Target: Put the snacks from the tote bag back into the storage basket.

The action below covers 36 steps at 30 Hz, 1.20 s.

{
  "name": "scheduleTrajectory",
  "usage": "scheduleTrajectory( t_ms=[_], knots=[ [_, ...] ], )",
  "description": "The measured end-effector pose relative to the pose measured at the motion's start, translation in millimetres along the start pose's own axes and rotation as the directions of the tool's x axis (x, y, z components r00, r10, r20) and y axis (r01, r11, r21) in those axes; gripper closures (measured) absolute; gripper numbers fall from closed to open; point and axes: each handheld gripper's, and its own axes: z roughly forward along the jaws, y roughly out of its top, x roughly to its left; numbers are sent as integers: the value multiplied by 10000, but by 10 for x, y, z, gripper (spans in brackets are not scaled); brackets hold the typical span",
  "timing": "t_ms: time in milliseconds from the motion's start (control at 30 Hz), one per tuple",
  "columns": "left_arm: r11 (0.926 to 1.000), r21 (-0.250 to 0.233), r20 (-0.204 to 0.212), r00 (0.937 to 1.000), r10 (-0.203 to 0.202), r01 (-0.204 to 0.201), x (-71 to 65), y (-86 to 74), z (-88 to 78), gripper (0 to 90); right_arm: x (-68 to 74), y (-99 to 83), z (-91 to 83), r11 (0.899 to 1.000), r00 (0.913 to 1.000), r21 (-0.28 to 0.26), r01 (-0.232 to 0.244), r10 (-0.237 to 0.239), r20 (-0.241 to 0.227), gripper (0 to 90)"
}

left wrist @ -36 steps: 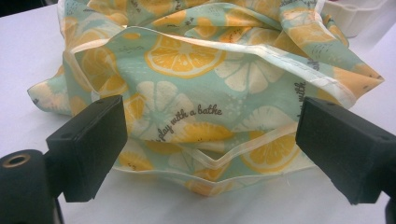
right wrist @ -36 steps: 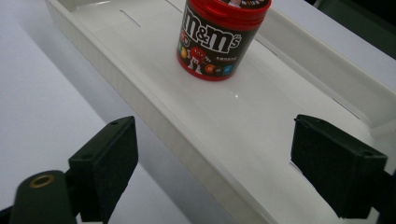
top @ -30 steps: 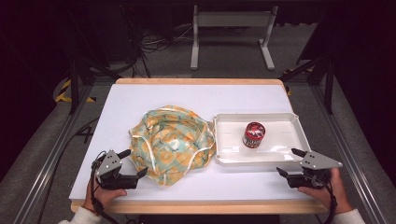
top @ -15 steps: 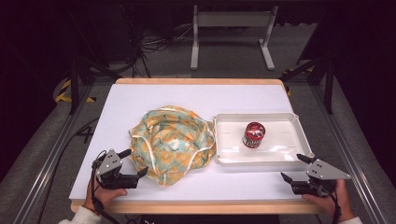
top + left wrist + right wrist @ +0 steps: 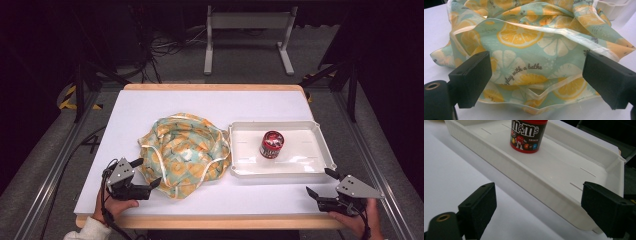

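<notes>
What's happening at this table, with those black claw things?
A person sits at a white table with a hand-held gripper in each hand. The left gripper, fingers open, points at the edge of a crumpled lemon-print cloth bag. The right gripper, also open, sits just in front of a white tray with an upright red M&M's tub in it. Nothing is gripped.

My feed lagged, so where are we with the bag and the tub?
Done: little visibly; the M&M's tub stands upright in the white tray. In hand: the left gripper is open at the near edge of the crumpled lemon-print bag, holding nothing. The right gripper is open near the tray's corner. Left: probably gripping the bag, then the tub.
</notes>
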Motion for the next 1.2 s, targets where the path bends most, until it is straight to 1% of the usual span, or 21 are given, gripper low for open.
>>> scheduleTrajectory(
  t_ms=[67, 133, 200, 267, 433, 500, 567, 733, 867, 967, 1100, 1200],
  knots=[
    [9999, -100, 24, 10000, 58, -58, -6, 19, 4, 94, -2, -5, -12, 10000, 9999, -66, 20, -19, 102, 140],
    [9999, -64, 37, 9999, 143, -143, -14, 22, 7, 95, -3, -15, -19, 10000, 9999, -35, 0, 1, 171, 140],
    [9999, 20, 39, 9999, 152, -152, -16, 7, 9, 94, -7, -18, -25, 10000, 9998, -63, -69, 70, 179, 140],
    [9998, -72, 54, 9999, 159, -159, -17, 13, -8, 94, -5, -1, -33, 9999, 9996, -124, -98, 101, 272, 141],
    [9998, -116, 53, 9999, 131, -130, -14, 9, -17, 94, 3, 15, -25, 10000, 9994, -35, -27, 29, 357, 143],
    [9999, -63, 13, 9999, 140, -140, -8, 5, -13, 94, 3, 15, -20, 10000, 9993, -16, -60, 61, 355, 143],
    [10000, -62, 46, 10000, 64, -63, -8, 1, -6, 94, -5, 16, -5, 9999, 9995, -31, -113, 114, 302, 143],
    [10000, 0, -10, 10000, 97, -97, -6, 3, -4, 94, -14, 9, 10, 10000, 9995, 21, -71, 70, 296, 143],
    [10000, -9, 4, 10000, 70, -70, -6, 8, -2, 94, -16, 10, 6, 10000, 9995, -5, -67, 68, 317, 143],
    [9999, -21, -46, 9999, 134, -134, 3, 13, 2, 94, -15, 14, -1, 10000, 9994, -34, -49, 50, 346, 144],
    [10000, -27, -26, 10000, 47, -47, 3, 15, 10, 94, -15, 15, -1, 10000, 9994, 3, -59, 59, 339, 147],
    [10000, -72, 6, 10000, 57, -57, 1, 30, 10, 94, -8, 22, -6, 10000, 9996, 10, -39, 39, 290, 148]
  ],
)
